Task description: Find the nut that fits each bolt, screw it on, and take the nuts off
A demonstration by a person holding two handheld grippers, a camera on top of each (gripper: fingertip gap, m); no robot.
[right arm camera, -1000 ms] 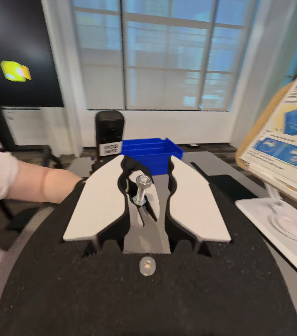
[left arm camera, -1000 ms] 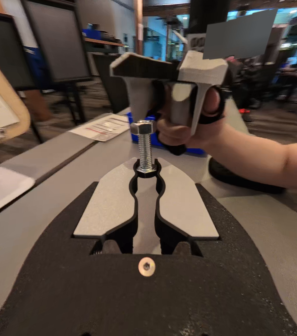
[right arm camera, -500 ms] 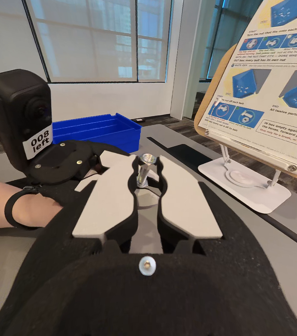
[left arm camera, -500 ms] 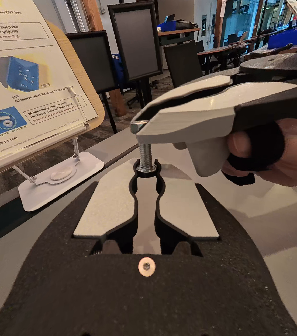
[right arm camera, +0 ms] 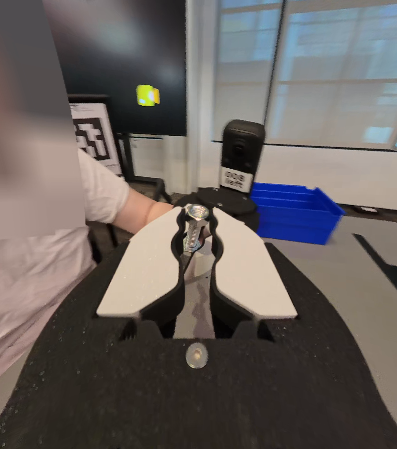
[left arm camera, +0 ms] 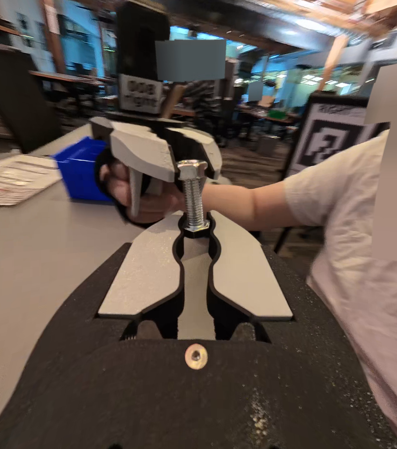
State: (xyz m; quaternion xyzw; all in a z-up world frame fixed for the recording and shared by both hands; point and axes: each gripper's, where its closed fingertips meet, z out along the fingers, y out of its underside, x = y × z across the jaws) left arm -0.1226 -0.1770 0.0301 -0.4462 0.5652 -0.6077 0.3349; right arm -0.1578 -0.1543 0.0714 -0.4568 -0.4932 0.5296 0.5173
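Observation:
A silver hex bolt (left arm camera: 192, 192) stands upright in mid-air between my two grippers. A nut (left arm camera: 195, 228) sits low on its thread. My left gripper (left arm camera: 195, 229) is shut on the nut at its fingertips. My right gripper (left arm camera: 191, 167) comes in from behind and is shut on the bolt's hex head. In the right wrist view the bolt (right arm camera: 194, 233) hangs head-up between the tips of my right gripper (right arm camera: 196, 213), with the nut (right arm camera: 191, 248) below and the left gripper's body (right arm camera: 226, 204) behind.
A blue bin (left arm camera: 80, 167) stands on the grey table (left arm camera: 34, 243) behind my hands; it also shows in the right wrist view (right arm camera: 294, 211). A printed sheet (left arm camera: 10, 179) lies at the far left. A person's arm and light shirt (left arm camera: 350, 218) fill the right. The left gripper's tips are roughly 5 centimetres from the right gripper's.
Both grippers have swung round together with the bolt. My right gripper has turned about the bolt head from side-on to nearly facing me. The instruction board has left both views.

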